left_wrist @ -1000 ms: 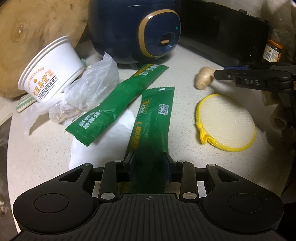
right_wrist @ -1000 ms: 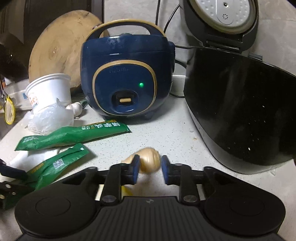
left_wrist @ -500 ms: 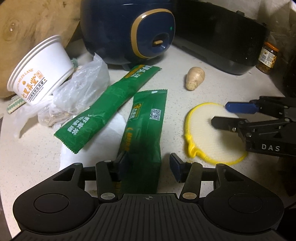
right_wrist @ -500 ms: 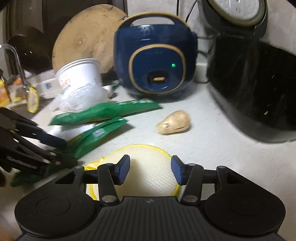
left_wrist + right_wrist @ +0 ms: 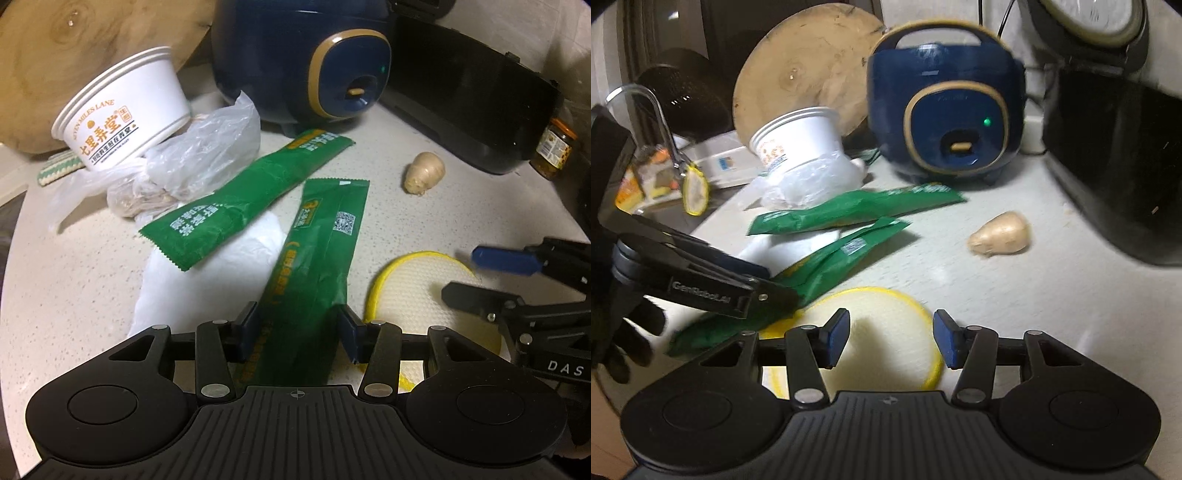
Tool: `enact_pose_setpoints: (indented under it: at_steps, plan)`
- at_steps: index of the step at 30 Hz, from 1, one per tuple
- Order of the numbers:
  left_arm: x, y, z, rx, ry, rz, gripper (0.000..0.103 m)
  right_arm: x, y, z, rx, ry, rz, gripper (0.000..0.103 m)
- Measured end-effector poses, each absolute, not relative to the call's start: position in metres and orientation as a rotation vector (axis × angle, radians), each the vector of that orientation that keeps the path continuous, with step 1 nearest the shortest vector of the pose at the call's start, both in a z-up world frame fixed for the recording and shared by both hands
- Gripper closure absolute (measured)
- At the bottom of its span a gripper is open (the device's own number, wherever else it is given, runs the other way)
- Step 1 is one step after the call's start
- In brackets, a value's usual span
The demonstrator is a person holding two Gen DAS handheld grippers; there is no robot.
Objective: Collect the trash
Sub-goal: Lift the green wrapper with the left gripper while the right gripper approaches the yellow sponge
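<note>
Left tool (image 5: 299, 332) spread around green packet (image 5: 317, 266); right tool (image 5: 890, 339) released above yellow pad (image 5: 886, 332).

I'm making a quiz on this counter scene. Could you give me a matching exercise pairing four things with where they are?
Things:
1. paper cup
2. ginger piece
3. nearer green packet
4. yellow-rimmed pad

Places:
A. between the left gripper's open jaws
B. under the right gripper
C. tipped against the clear plastic bag
D. alone on the bare counter, before the black appliance

Pairs: 1-C, 2-D, 3-A, 4-B
</note>
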State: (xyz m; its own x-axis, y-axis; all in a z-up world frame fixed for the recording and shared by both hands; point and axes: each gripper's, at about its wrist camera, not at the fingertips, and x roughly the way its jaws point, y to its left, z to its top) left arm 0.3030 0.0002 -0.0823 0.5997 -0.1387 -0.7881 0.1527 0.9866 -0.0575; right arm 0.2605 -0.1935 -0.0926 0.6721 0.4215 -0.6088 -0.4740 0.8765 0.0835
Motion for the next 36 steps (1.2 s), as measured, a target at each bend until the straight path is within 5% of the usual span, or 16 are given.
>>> enact_pose_setpoints:
  at_steps: [15, 21, 24, 29, 36]
  plan:
    - [0.299, 0.001, -0.082, 0.018, 0.905, -0.191, 0.052, 0.235, -0.178, -0.101, -0.129, 0.659, 0.544, 0.031]
    - [0.289, -0.001, -0.082, 0.022, 0.898, -0.219, 0.052, 0.232, -0.175, -0.105, -0.113, 0.68, 0.555, 0.016]
    - [0.283, -0.003, -0.083, 0.035, 0.863, -0.199, 0.064, 0.232, -0.176, -0.109, -0.078, 0.708, 0.57, 0.003]
    - [0.274, -0.005, -0.08, 0.024, 0.805, -0.187, 0.084, 0.226, -0.176, -0.112, -0.082, 0.694, 0.555, 0.001]
    - [0.258, 0.006, -0.064, -0.101, 0.746, -0.172, 0.086, 0.221, -0.181, -0.101, -0.131, 0.645, 0.553, 0.007]
